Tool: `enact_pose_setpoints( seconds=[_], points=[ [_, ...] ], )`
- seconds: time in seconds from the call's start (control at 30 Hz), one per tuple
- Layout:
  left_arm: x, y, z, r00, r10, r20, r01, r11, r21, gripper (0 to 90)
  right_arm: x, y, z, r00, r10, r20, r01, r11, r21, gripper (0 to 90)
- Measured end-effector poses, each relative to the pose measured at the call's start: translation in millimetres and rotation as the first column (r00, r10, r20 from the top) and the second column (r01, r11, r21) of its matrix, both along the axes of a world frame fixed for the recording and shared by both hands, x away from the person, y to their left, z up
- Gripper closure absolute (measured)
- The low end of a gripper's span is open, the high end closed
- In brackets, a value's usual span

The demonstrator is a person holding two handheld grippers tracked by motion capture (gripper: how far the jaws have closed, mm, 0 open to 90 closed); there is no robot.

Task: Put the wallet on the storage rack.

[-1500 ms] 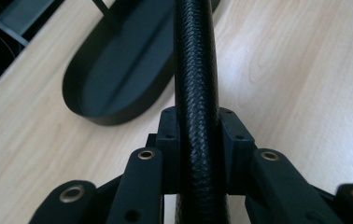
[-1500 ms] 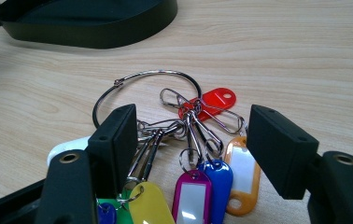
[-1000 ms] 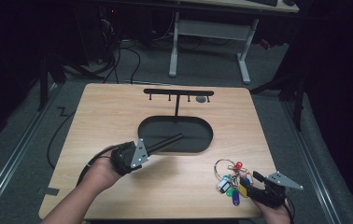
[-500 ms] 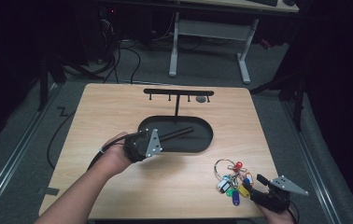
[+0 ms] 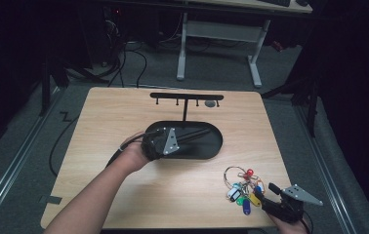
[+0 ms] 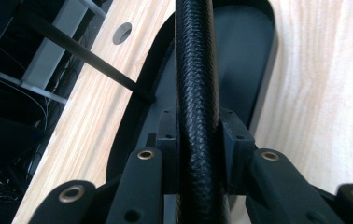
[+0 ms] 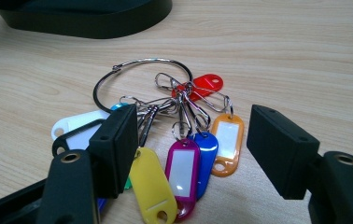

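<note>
My left gripper point(image 6: 198, 133) is shut on a long black rod point(image 6: 197, 70) with a leather-like grain, which runs straight out between the pads. What the rod belongs to I cannot tell. Seen from above, my left gripper point(image 5: 180, 138) holds the rod point(image 5: 199, 132) over the left half of a black oval tray point(image 5: 207, 150). A thin post point(image 6: 95, 65) rises from the tray's far side to a hook bar point(image 5: 186, 96). My right gripper point(image 7: 198, 151) is open low over a bunch of coloured key tags point(image 7: 182, 172) on a steel ring point(image 7: 151, 59). From above, that gripper point(image 5: 266, 191) sits at the table's front right.
The tray's wall point(image 7: 86, 21) lies just beyond the key bunch point(image 5: 243, 190). A round cable hole point(image 5: 211, 103) marks the table's far edge. Bare wood point(image 5: 99, 126) surrounds the tray. A white-legged desk point(image 5: 216, 29) stands behind the table, with cables on the floor at left.
My left hand has carried the rod up and to the right, from the tray's near-left rim to over its inside. The right gripper and the keys have stayed put.
</note>
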State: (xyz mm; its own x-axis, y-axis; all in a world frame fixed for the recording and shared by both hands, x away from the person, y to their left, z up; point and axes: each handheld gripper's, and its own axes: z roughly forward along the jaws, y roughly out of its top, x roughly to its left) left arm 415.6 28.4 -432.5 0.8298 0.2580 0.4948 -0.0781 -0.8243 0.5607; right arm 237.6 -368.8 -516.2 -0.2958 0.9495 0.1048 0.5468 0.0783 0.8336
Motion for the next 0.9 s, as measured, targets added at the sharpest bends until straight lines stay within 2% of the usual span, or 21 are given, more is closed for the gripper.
enact_pose_setpoints(
  seconds=[0.17, 0.23, 0.3, 0.37, 0.47, 0.53, 0.9],
  points=[
    [11.5, -7.4, -2.9, 0.9999, -0.002, 0.016, 0.001, 0.9997, 0.026, 73.4, 0.9, 0.4, -0.2, 1.0000, 0.004, -0.003, -0.004, 1.000, 0.004, 34.2],
    [16.4, -8.4, -3.0, 0.9999, 0.001, 0.012, -0.001, 0.9999, 0.011, 73.4, 1.3, 0.3, 0.0, 1.0000, 0.005, -0.002, -0.005, 1.000, 0.006, 34.2],
    [20.6, -9.4, -3.1, 0.9998, 0.003, 0.019, -0.003, 0.9999, 0.017, 73.4, 1.7, -0.2, -0.2, 1.0000, 0.006, -0.001, -0.006, 1.000, 0.007, 34.2],
    [25.3, -10.1, -2.0, 1.0000, 0.007, 0.003, -0.007, 0.9998, 0.020, 73.4, 2.0, -0.7, -0.4, 1.0000, 0.005, -0.002, -0.005, 1.000, 0.010, 34.3],
    [29.6, -12.3, -1.6, 0.9999, 0.007, 0.011, -0.007, 0.9997, 0.022, 73.4, 2.1, -1.3, -0.5, 1.0000, 0.003, -0.003, -0.003, 1.000, 0.014, 34.4],
    [33.0, -13.0, -1.6, 0.9999, 0.014, 0.000, -0.014, 0.9998, 0.016, 73.4, 2.1, -1.4, -0.4, 1.0000, 0.003, -0.003, -0.003, 1.000, 0.016, 34.4],
    [46.6, -20.5, -14.6, 0.9996, 0.016, -0.022, -0.015, 0.9991, 0.040, 73.3, 2.9, -2.3, -1.5, 1.0000, 0.004, -0.005, -0.004, 1.000, 0.024, 34.6]
  ],
)
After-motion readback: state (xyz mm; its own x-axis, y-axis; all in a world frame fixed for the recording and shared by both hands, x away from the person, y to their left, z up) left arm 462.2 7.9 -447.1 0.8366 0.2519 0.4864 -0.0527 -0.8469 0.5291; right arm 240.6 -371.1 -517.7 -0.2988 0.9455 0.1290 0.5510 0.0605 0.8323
